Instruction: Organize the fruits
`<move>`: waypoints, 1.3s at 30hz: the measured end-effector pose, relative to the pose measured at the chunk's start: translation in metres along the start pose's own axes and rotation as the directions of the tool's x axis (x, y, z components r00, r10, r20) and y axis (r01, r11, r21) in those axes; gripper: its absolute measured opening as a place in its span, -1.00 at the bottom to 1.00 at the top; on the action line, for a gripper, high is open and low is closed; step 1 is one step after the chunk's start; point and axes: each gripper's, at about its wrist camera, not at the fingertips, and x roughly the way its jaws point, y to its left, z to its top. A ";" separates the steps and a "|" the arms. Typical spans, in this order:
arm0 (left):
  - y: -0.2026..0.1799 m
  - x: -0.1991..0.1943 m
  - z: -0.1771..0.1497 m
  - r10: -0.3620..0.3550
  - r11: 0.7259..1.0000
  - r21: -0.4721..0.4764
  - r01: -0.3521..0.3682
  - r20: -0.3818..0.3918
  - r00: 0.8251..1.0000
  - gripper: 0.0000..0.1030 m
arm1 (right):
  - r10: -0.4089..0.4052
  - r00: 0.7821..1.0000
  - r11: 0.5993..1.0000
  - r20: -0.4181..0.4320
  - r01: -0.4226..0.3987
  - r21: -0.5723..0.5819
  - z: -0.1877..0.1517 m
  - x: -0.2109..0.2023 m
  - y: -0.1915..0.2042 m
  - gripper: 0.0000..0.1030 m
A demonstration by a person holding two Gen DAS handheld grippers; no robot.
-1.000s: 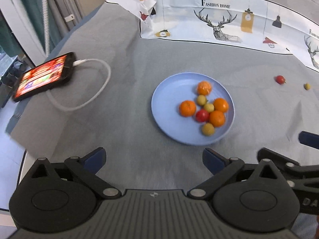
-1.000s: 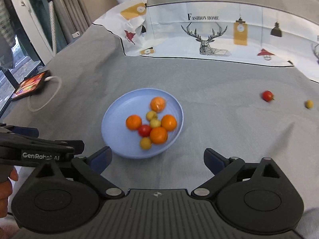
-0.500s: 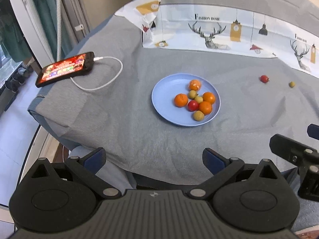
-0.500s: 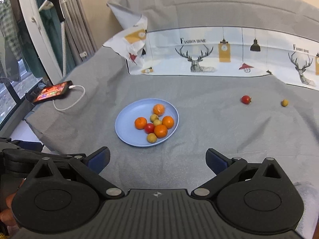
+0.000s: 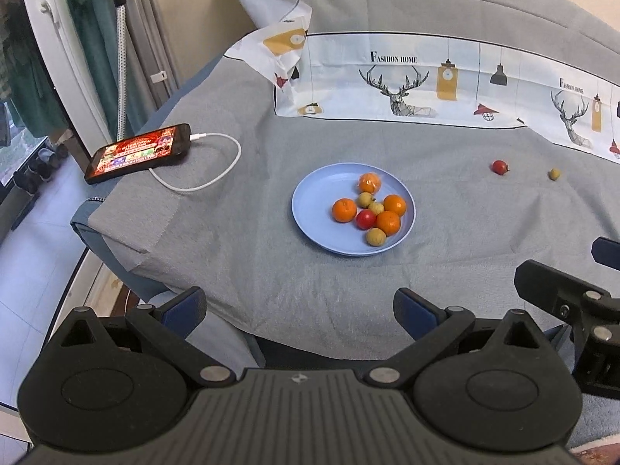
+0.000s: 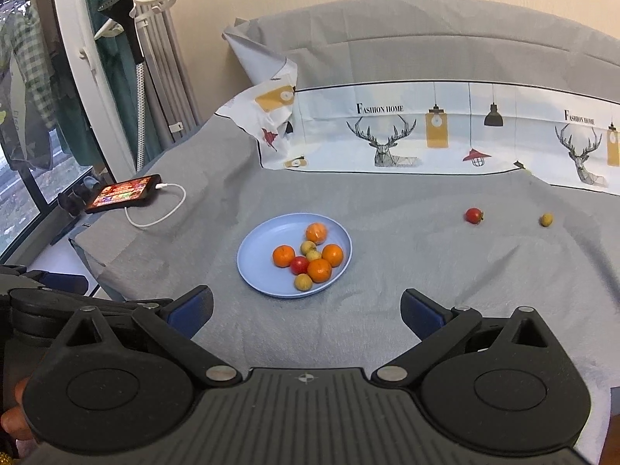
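Fruits are mostly piled on the blue plate (image 6: pixel 252 267), a smooth shallow dish set mid-bed on the grey woven cover (image 6: pixel 387 310), probably as the collecting spot. Off to the right, a glossy red fruit (image 6: pixel 473 215) and a small yellow fruit (image 6: pixel 546 219) are left loose, well apart from it. Left gripper (image 5: pixel 298 306) and right gripper (image 6: pixel 306 312) are both held wide apart, nothing gripped, well short of the plate.

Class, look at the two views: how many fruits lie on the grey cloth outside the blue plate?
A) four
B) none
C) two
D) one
C: a red fruit and a small yellow fruit lie apart on the cloth, right of the plate; all the other fruits sit on the plate.
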 end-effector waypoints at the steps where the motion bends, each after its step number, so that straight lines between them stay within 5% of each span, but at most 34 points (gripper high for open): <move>1: 0.000 0.000 0.000 0.001 1.000 0.002 -0.001 0.002 1.000 0.99 | 0.002 1.000 1.000 0.003 -0.002 -0.003 0.000 -0.001 0.000 0.98; 27: -0.007 0.020 0.003 0.021 0.999 0.037 -0.019 -0.050 0.999 0.99 | 0.023 0.999 1.000 -0.045 -0.023 0.006 -0.004 0.016 -0.005 0.98; 39: -0.032 0.069 0.015 0.022 0.996 0.091 -0.004 -0.195 0.981 0.99 | 0.023 0.991 0.993 -0.129 -0.007 0.118 -0.011 0.052 -0.044 0.98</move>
